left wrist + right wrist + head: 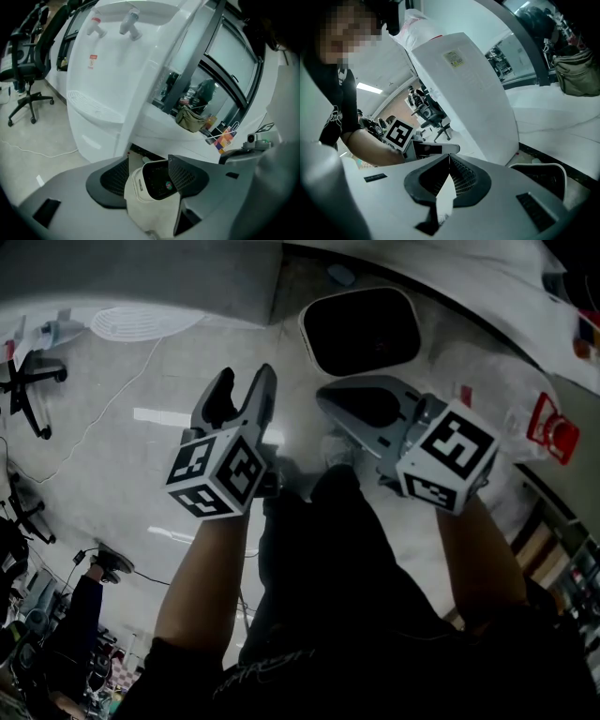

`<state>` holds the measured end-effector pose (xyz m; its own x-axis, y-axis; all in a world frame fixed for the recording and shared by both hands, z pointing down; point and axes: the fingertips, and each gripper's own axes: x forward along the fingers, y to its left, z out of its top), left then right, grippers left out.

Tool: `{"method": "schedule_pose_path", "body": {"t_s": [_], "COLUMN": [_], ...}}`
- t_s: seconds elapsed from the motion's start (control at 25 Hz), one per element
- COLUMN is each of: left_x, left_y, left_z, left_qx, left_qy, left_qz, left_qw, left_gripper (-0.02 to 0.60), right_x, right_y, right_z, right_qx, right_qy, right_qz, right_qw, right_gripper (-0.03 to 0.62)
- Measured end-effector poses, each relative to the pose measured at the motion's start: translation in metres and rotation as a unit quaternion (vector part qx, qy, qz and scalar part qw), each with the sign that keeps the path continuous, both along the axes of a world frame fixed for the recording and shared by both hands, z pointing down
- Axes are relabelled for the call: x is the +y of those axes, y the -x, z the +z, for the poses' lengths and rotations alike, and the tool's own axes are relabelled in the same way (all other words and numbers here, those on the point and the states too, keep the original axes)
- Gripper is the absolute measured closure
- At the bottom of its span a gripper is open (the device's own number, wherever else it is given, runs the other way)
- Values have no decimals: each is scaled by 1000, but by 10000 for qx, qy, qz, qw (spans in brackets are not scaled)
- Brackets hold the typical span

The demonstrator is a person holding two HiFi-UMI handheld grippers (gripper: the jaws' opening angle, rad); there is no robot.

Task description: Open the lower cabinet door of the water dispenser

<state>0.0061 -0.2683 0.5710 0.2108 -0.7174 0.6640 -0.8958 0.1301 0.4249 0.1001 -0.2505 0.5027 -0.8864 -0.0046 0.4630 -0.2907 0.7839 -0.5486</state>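
White stiff plastic: the lower cabinet door (96,133) is seen ahead-left of the wide-open, empty left hand-held gripper (148,159); the right hand-held gripper (449,157) is closed empty. Light swing expected, pulled by its apparent recess (89,139).

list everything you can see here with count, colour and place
dispenser: one, white, ahead of the left gripper
taps: two, white, on the dispenser's upper front
bin: one, white rim, black inside, on the floor beside the dispenser
chair: one clear, black, left of the dispenser
bag: one, olive, on the white ledge right of the dispenser
left gripper: one, grey, jaws open, nothing held
right gripper: one, grey, jaws together, nothing held
arms: two, bare, behind the grippers
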Motion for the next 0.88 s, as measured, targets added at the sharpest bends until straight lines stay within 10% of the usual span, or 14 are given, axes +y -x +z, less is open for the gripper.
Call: {"method": "schedule_pose_path", "body": {"t_s": [0.88], "left_x": [-72], "left_y": [62], "left_z": [84], "left_qx": [-955], "left_qy": [553], "left_qz": [-796], "left_qw": [9907], "left_gripper": [304], "right_x": [-25], "right_y": [-18], "right_z": [24], "right_qx": [174], "right_qy": [481], "right_qz": [-141], "right_qw": [9986], "right_gripper": [580]}}
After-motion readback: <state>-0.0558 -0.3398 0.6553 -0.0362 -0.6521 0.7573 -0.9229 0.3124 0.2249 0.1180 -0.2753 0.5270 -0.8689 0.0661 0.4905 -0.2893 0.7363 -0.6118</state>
